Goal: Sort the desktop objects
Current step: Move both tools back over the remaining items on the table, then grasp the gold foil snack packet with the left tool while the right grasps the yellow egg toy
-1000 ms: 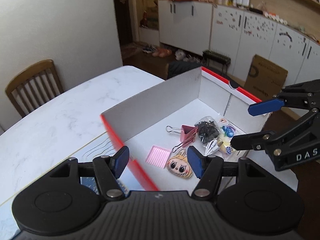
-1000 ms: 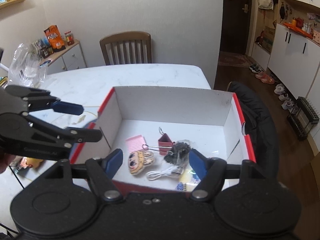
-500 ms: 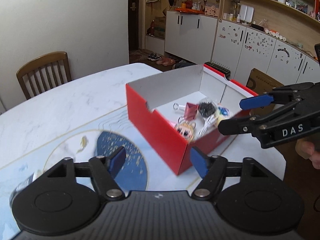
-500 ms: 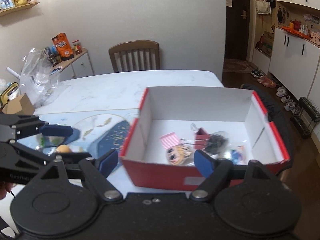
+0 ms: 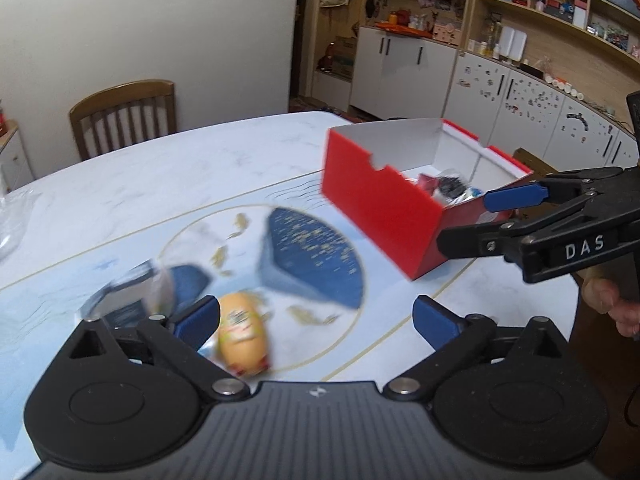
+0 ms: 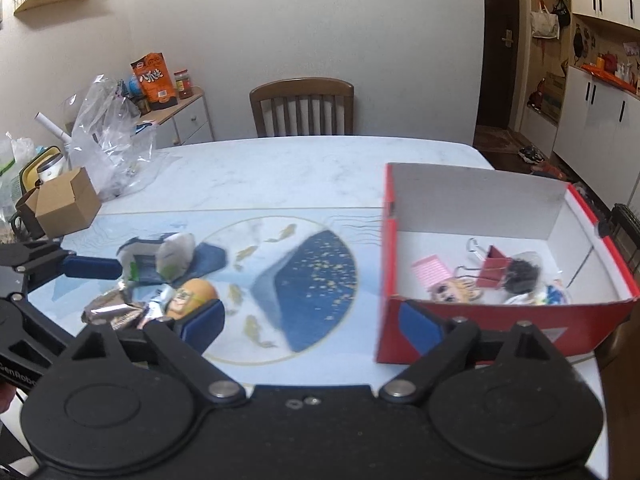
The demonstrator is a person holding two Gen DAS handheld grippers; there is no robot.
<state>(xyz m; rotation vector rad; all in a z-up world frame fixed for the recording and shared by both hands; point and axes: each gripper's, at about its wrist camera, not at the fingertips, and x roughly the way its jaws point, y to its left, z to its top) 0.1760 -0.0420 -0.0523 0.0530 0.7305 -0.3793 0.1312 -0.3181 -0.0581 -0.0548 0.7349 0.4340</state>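
White marble table (image 6: 280,168): bears all items. Red cardboard box (image 6: 472,320), lower right of right wrist view, already holds small items. Unsorted cluster, lower left: foil packets (image 6: 112,310) and oval yellow-orange toy (image 5: 242,334). The toy lies just beside the left gripper (image 5: 316,320), long axis roughly along its fingers; left is nearer. Right gripper (image 6: 312,320): apart. Both spread wide, empty.
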